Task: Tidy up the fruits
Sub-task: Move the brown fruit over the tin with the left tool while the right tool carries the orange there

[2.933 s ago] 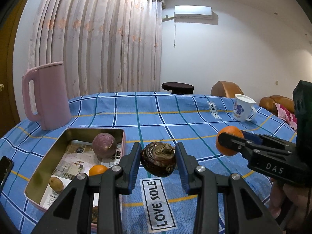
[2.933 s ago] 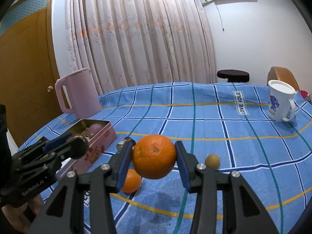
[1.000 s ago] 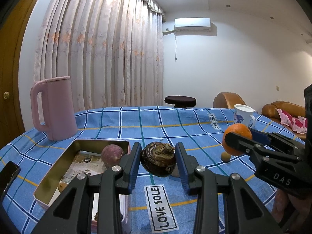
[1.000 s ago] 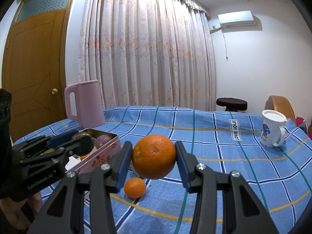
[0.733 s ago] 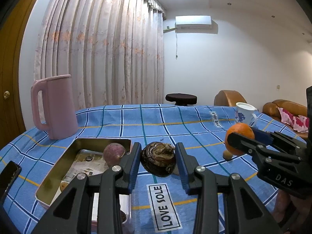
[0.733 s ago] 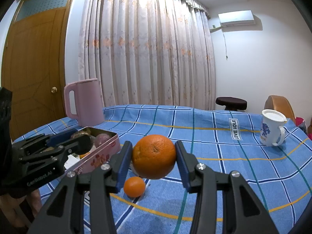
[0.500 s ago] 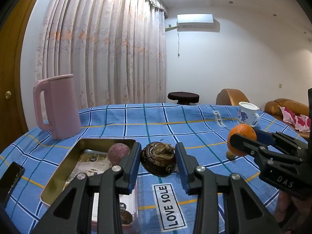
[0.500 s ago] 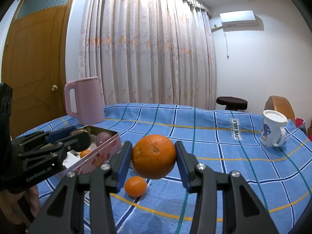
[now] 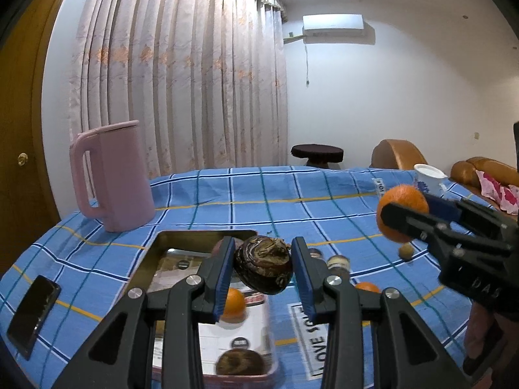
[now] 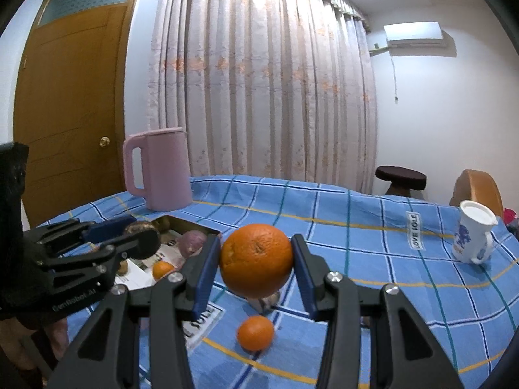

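Both grippers have drifted left, over the tin (image 9: 155,243). The left gripper (image 9: 263,270) fingers clamp a wrinkled dark-brown fruit (image 9: 263,267). The right gripper (image 10: 256,261) fingers clamp a dimpled orange (image 10: 256,259).

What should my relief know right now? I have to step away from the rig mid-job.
Left gripper: shut on a dark brown fruit, held above the tin.
Right gripper: shut on a big orange, held over the table.
In the tin: a purple fruit, a small orange, a brown fruit at the near end.
On the cloth: a small orange and a little tan fruit.
Left: set both held fruits in the tin, then the two loose ones.
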Demonstrator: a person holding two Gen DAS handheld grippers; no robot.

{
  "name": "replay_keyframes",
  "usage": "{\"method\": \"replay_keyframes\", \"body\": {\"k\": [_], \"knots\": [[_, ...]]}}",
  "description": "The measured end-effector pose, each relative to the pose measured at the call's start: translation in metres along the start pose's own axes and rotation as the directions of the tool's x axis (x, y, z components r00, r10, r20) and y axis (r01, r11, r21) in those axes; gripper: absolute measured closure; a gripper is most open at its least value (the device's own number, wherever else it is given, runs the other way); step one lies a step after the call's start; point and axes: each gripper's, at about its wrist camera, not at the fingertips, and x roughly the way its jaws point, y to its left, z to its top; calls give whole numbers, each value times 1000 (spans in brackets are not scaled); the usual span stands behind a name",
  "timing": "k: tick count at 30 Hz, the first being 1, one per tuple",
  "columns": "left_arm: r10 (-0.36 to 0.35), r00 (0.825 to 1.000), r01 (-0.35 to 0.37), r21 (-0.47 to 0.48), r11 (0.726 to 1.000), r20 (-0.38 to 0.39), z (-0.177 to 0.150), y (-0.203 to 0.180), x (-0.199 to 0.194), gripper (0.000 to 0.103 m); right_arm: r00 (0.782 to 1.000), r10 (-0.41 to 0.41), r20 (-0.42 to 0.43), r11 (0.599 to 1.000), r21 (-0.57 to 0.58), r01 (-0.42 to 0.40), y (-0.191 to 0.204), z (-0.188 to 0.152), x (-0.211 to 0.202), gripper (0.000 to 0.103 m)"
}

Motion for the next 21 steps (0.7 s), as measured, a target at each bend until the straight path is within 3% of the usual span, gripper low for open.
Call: {"method": "replay_keyframes", "body": {"k": [11, 21], "knots": [[78, 996, -80, -28, 996, -48, 8, 51, 8, 65, 993, 115, 10, 992, -47, -114, 43, 31, 31, 55], [99, 989, -106, -59, 993, -113, -1, 85, 20, 65, 977, 202, -70, 979, -20, -204, 75, 23, 71, 55]]}}
